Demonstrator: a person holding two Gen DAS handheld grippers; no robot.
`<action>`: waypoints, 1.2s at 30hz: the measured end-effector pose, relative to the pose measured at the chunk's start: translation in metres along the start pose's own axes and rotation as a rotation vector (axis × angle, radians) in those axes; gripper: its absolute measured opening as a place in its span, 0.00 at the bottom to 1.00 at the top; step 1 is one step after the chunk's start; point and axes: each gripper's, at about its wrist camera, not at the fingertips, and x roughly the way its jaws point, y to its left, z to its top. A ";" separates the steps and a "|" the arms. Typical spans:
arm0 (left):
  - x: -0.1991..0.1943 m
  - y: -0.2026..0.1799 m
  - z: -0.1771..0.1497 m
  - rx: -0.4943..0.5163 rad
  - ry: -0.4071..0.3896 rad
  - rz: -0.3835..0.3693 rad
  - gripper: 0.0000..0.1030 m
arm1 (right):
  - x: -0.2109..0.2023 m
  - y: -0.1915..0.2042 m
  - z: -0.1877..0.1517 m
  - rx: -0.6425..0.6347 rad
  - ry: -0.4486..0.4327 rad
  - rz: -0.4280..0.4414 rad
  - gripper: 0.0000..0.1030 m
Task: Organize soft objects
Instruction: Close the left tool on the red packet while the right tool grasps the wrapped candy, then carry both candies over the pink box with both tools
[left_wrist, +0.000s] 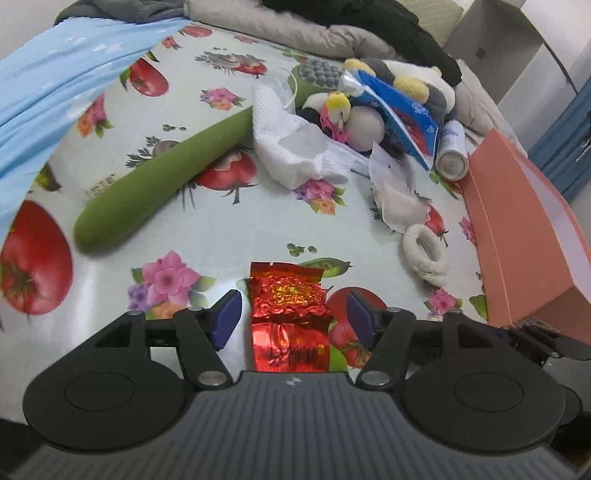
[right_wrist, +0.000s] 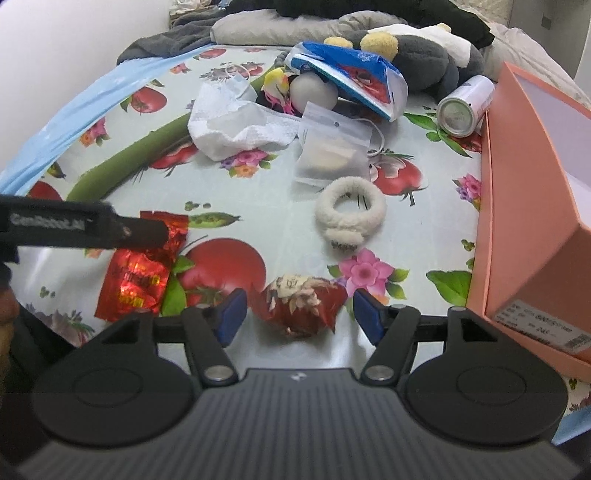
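I see my left gripper (left_wrist: 293, 319) pointing down at a bed covered by a glossy tablecloth printed with tomatoes and pink flowers (left_wrist: 229, 229). Its jaws stand wide, and a shiny red foil packet with gold lettering (left_wrist: 290, 317), crinkled and flat, lies on the cloth between the blue pads (left_wrist: 227, 317) without either pad touching it. My right gripper (right_wrist: 299, 317) is likewise spread wide over a crumpled dark red wrapper with a pale printed patch (right_wrist: 303, 306), bunched into a lump on the cloth, clear of both pads. In the right wrist view the red foil packet lies to the left of that wrapper, partly under the black body of the left gripper. Beyond the wrapper sits a fluffy cream ring-shaped scrunchie (right_wrist: 351, 216), and behind it a frosted clear plastic pouch holding something pale (right_wrist: 332, 151). Further back are a rumpled white paper towel (right_wrist: 236, 122), a long green plush stick (left_wrist: 166, 173) lying diagonally, a blue and red plastic bag (right_wrist: 354, 74), and a grey, white and yellow plush toy (right_wrist: 417, 48) heaped together. A white spray can (right_wrist: 465, 107) lies on its side just beside an open salmon-pink cardboard box (right_wrist: 532, 206) along the right edge.
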 end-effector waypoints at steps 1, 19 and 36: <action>0.004 -0.001 0.001 0.004 0.005 0.002 0.66 | 0.002 0.000 0.001 -0.001 -0.002 0.006 0.64; 0.021 -0.026 -0.004 0.134 -0.009 0.104 0.55 | 0.001 -0.015 0.006 0.033 -0.015 -0.003 0.45; -0.071 -0.058 0.019 0.118 -0.182 0.030 0.54 | -0.089 -0.018 0.034 0.047 -0.231 -0.014 0.45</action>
